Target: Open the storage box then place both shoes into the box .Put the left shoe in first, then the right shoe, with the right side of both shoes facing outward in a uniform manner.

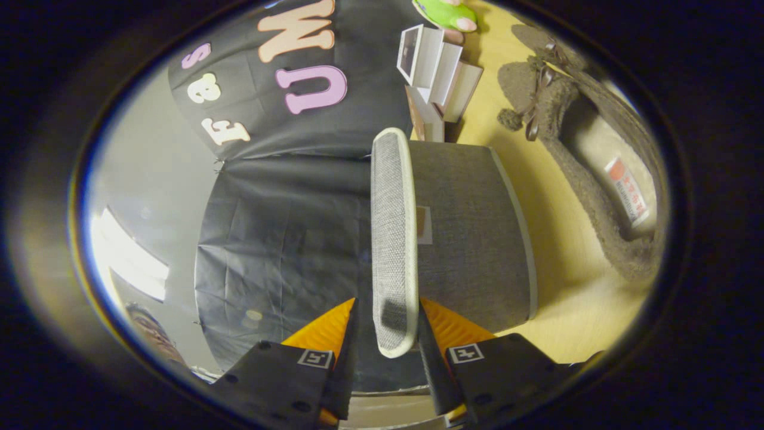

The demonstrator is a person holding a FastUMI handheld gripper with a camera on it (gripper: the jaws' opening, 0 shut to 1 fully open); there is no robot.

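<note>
- Gripper point(387, 334): fingers closed on the grey woven fabric lid point(392, 239) of the grey storage box point(471, 239).
- Brown fuzzy shoe point(603, 179): on the wooden table point(561, 298), beside the box.

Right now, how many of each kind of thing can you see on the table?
Grey fabric storage boxes: 1, its lid between the fingers of the gripper
Fuzzy brown-grey shoes with a bow: 1
Green plush toys: 1
White cards standing up: 1 group
Total: 4
</note>
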